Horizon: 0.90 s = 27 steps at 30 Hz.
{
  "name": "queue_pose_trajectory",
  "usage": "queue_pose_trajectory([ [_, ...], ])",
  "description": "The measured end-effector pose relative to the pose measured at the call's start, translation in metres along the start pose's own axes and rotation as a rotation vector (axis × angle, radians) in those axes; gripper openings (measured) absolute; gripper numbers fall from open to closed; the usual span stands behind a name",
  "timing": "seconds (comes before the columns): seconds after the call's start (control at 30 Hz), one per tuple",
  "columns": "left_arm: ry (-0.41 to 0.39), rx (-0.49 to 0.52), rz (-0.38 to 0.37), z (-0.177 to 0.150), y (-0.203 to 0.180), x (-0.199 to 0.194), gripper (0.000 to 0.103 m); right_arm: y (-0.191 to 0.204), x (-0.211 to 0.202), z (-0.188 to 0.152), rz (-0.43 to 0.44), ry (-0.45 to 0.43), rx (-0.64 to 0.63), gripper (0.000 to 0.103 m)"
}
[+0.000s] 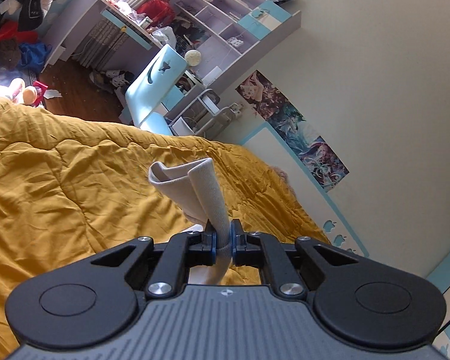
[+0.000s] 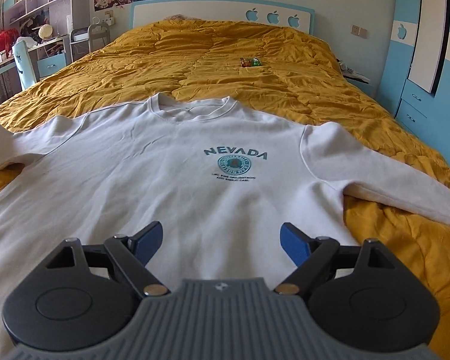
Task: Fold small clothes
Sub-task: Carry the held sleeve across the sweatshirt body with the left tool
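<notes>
The sweatshirt (image 2: 171, 180) lies face up and spread flat on the yellow quilt (image 2: 225, 60), collar toward the headboard (image 2: 225, 12), its right sleeve trailing off toward the quilt's edge. The left gripper (image 1: 222, 237) is clenched on the sweatshirt's cuff (image 1: 192, 186), which stands lifted above the quilt. The right gripper (image 2: 220, 241) hovers over the sweatshirt's lower part, jaws spread wide and grasping nothing.
</notes>
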State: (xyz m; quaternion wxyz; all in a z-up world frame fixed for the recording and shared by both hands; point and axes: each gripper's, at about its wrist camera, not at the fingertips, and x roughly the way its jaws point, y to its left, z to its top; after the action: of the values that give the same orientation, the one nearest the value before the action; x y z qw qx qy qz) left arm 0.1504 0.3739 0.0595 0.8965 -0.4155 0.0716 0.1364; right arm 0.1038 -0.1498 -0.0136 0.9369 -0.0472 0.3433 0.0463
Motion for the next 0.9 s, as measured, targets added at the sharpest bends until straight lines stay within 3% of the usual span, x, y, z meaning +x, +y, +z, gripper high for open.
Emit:
queue_pose_trajectory([
  [0.1,0.023,0.023,-0.041,-0.026,-0.044,0.001,0.009,-0.025,0.011,0.007,-0.006,0.000,0.039,0.082],
  [0.47,0.154,0.190,-0.180,-0.174,-0.196,0.015,0.009,-0.099,0.033,-0.024,0.177,0.028,0.254,0.082],
  [0.7,0.262,0.344,-0.233,-0.291,-0.253,0.032,0.009,-0.112,0.043,-0.041,0.232,0.027,0.339,0.082],
  [0.9,0.346,0.431,-0.230,-0.368,-0.271,0.045,0.009,-0.114,0.047,-0.046,0.240,0.021,0.357,0.082],
])
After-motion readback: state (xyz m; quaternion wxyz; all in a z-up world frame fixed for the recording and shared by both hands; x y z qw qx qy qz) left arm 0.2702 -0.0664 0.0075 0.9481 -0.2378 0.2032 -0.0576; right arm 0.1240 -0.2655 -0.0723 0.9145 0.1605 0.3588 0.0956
